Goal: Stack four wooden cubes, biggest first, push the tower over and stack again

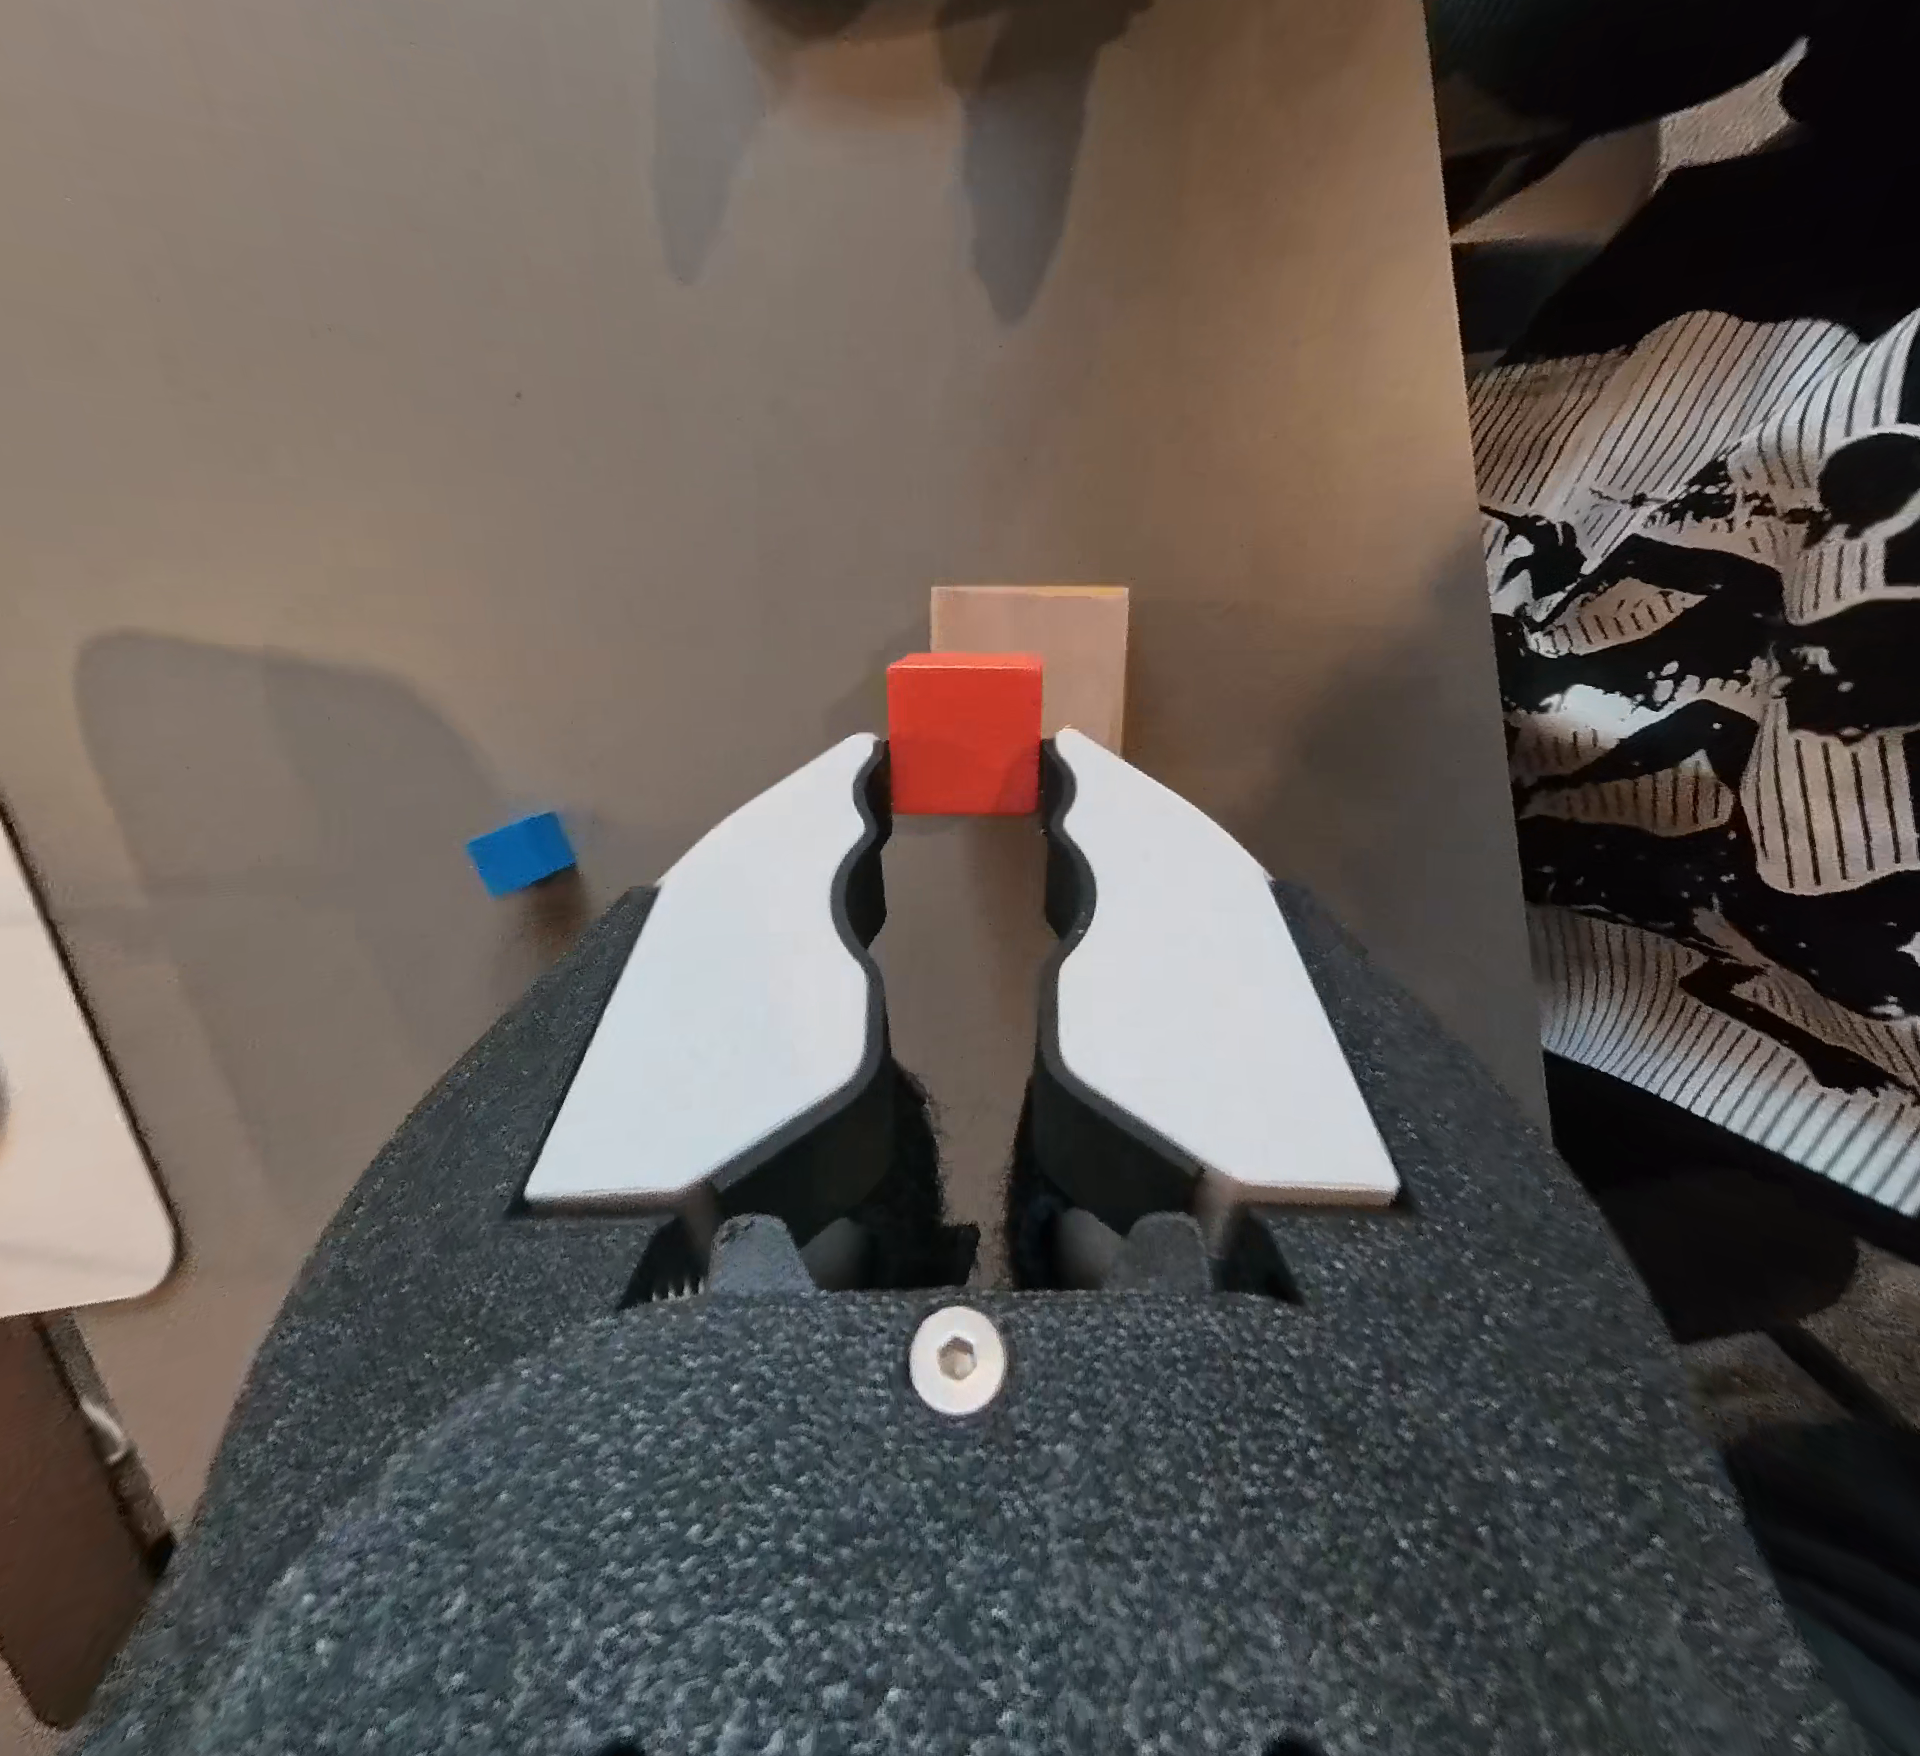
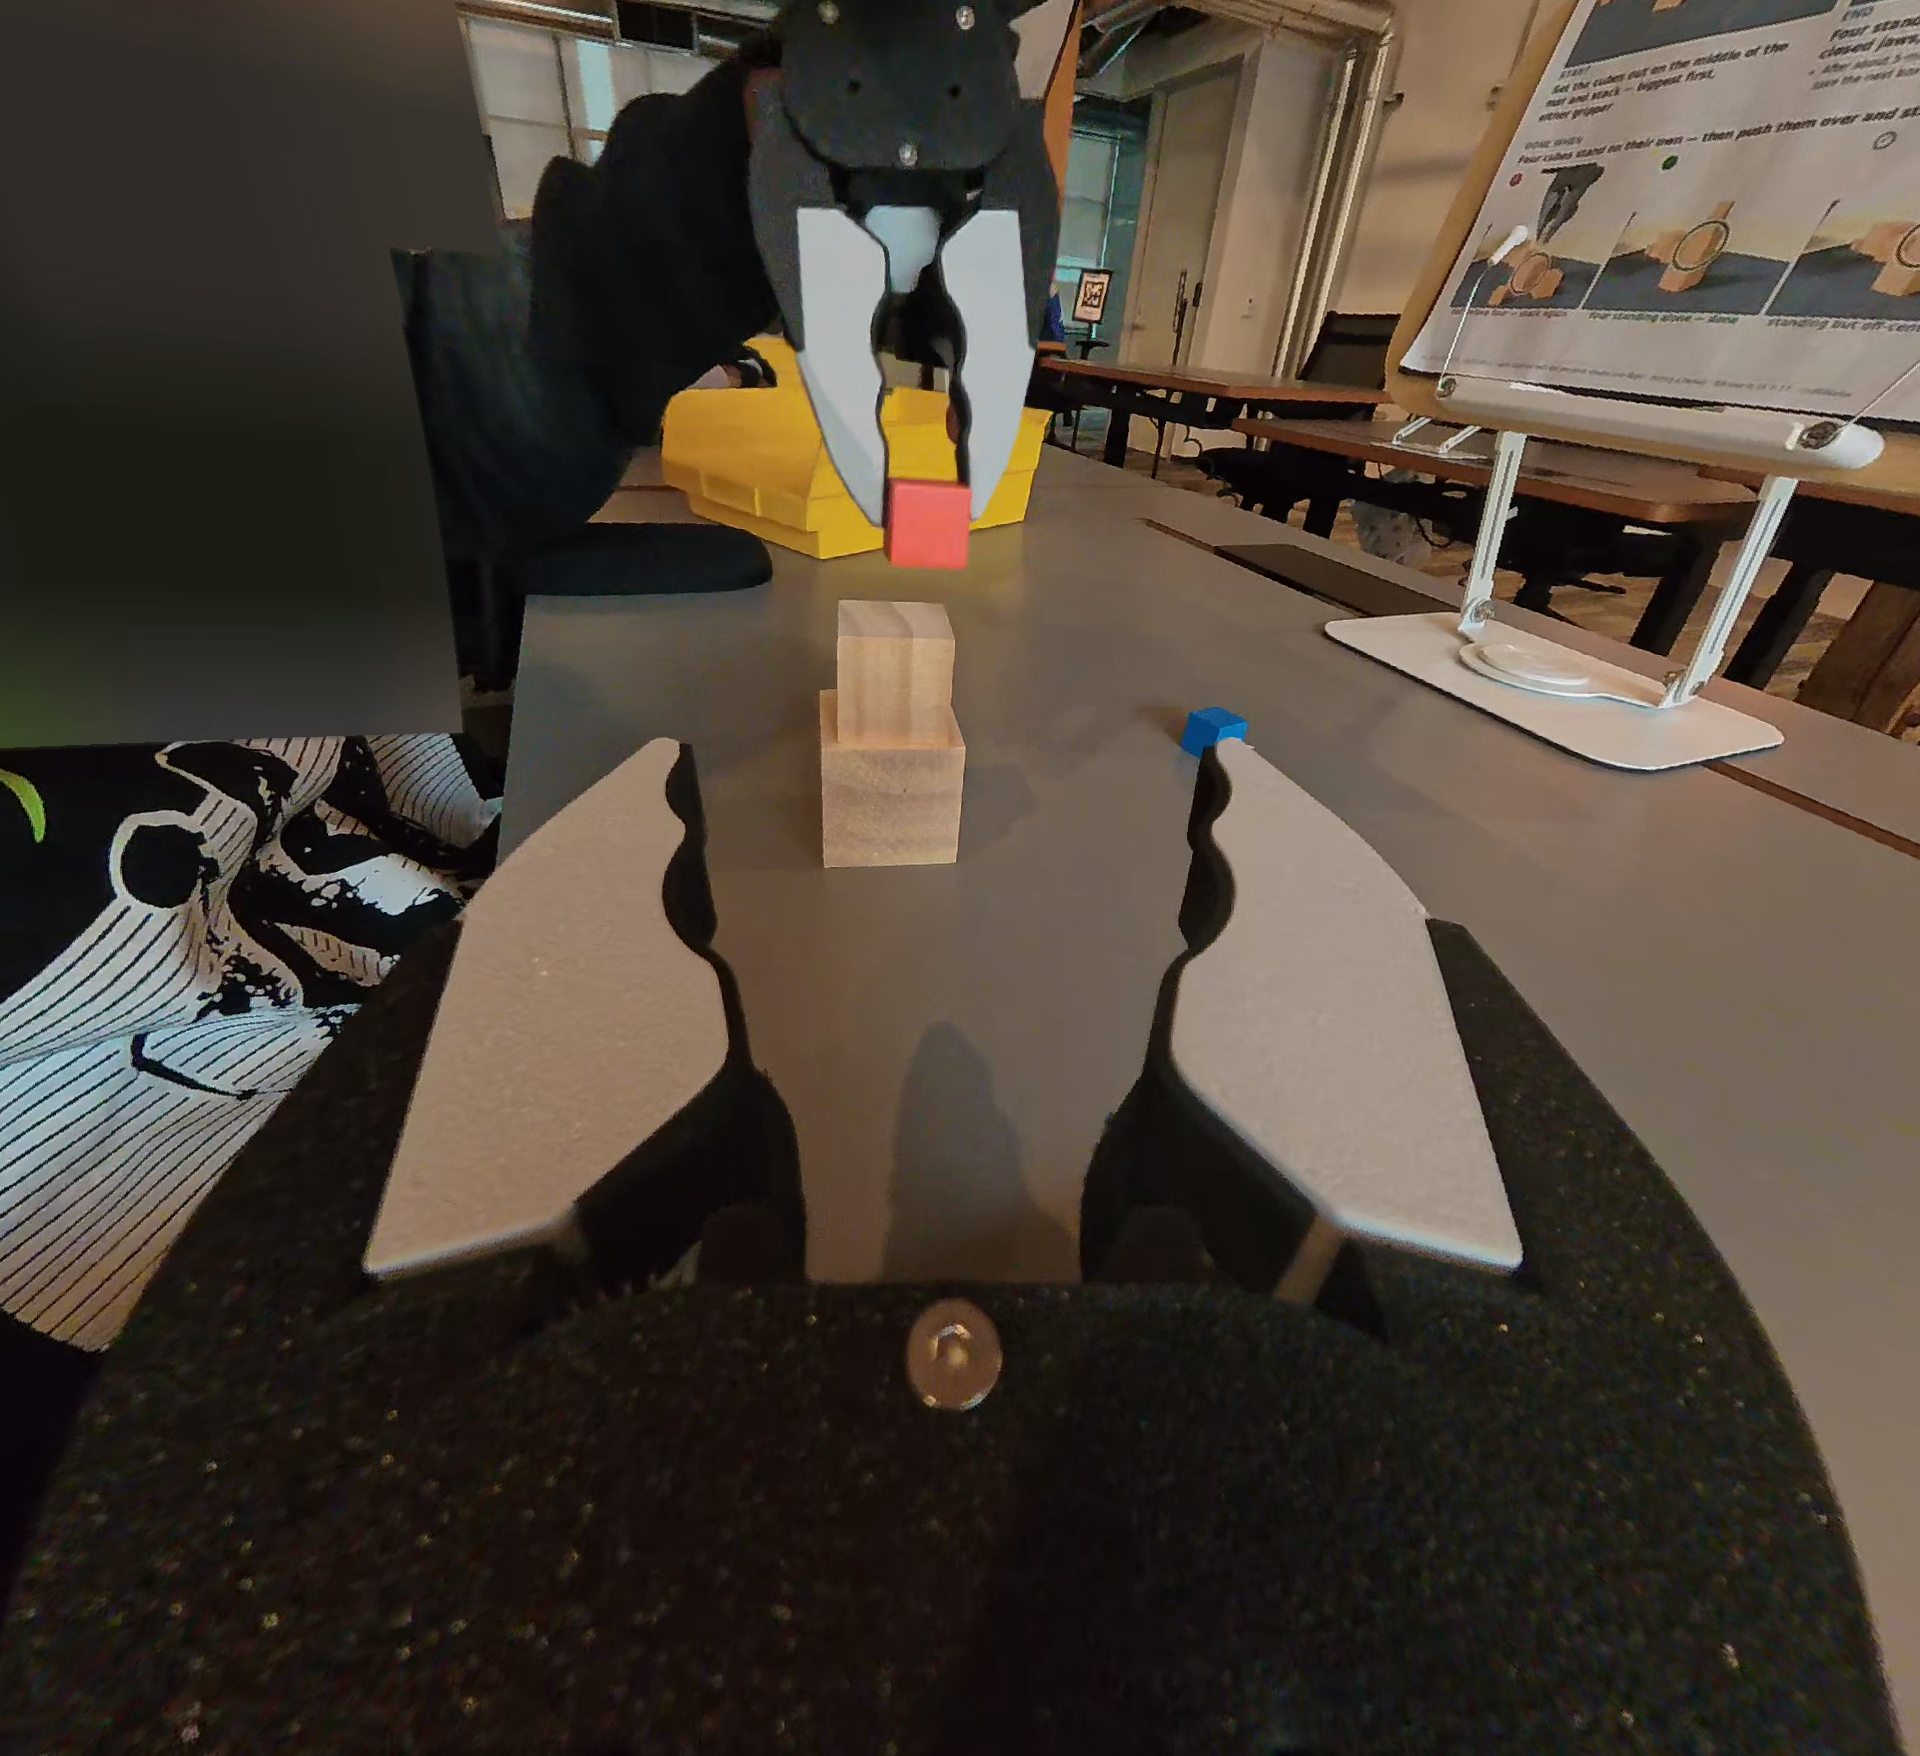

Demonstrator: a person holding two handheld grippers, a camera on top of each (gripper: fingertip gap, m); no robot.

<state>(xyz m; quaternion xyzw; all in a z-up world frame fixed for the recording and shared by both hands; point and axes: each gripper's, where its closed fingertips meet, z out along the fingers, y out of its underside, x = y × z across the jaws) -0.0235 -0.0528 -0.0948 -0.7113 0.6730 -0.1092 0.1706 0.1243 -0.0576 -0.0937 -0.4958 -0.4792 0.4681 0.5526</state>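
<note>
Left tool: clenched on the red cube, which is pinched between its two fingertips and held in the air above the wooden stack, not touching it.
Left tool from the right wrist view: points down, gripped by a black-gloved hand, with the red cube hanging just above the stack's top block.
Right tool: released, jaws spread wide, nothing between them, low over the tabletop on the near side of the stack.
Wooden stack: a large wooden cube stands on the tabletop, a smaller wooden cube sits on top of it, shifted slightly off centre.
Blue cube: alone on the tabletop, to the right of the stack in the right wrist view, well apart from it.
Yellow bin: beyond the stack, behind the left tool.
White stand: right of the stack, carrying a printed instruction sheet.
</note>
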